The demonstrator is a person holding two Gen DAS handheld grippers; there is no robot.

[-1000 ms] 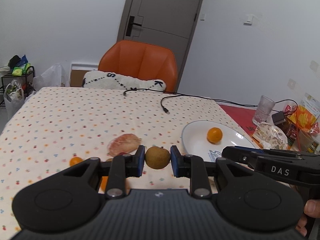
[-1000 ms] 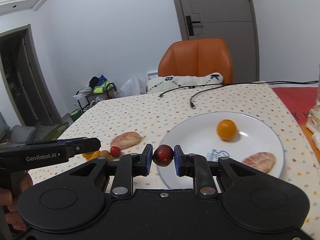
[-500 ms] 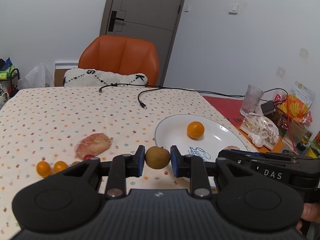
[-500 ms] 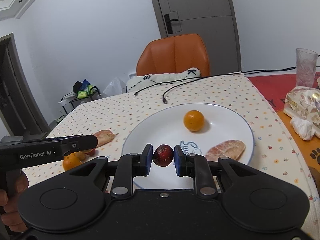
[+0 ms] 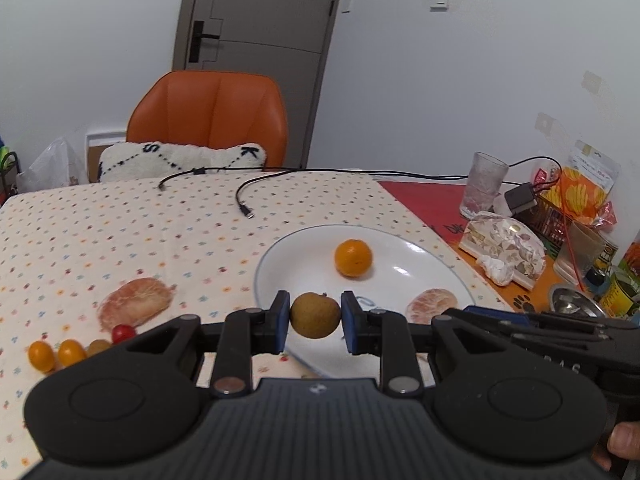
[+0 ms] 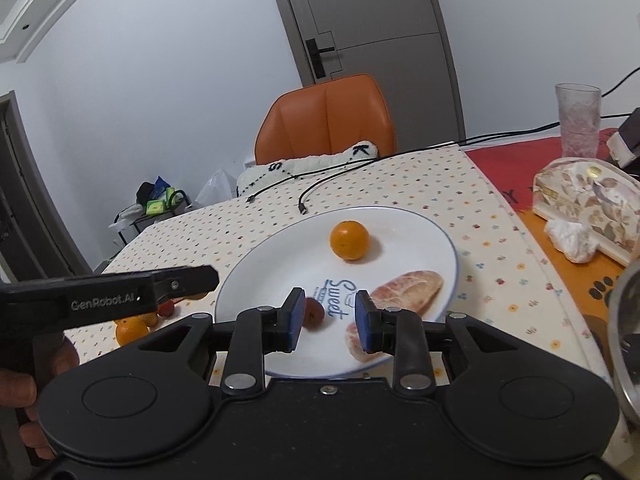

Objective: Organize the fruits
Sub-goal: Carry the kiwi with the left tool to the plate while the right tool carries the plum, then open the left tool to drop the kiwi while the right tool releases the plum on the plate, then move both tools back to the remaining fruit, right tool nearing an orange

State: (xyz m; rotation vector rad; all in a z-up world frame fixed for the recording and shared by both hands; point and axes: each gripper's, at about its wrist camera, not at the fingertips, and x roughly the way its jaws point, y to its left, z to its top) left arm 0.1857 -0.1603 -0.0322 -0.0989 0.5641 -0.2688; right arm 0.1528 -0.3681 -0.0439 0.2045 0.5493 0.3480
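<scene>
The left hand-held gripper point(image 5: 315, 322) is clamped on a brown kiwi point(image 5: 315, 315), held over the near rim of the white plate point(image 5: 288, 252). The right hand-held gripper point(image 6: 328, 317) stands open; a dark red fruit point(image 6: 313, 312) lies on the plate by its left pad, though contact cannot be told. Only the left view shows a peeled segment point(image 5: 135, 307) and small tomatoes point(image 5: 56, 354) on the worktop point(image 5: 120, 232). The right view shows two peeled segments point(image 6: 406, 288) and an orange point(image 6: 349, 239) on the plate.

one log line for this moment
left claw: shut on kiwi | right claw: open, red fruit on plate | next: plate kiwi
</scene>
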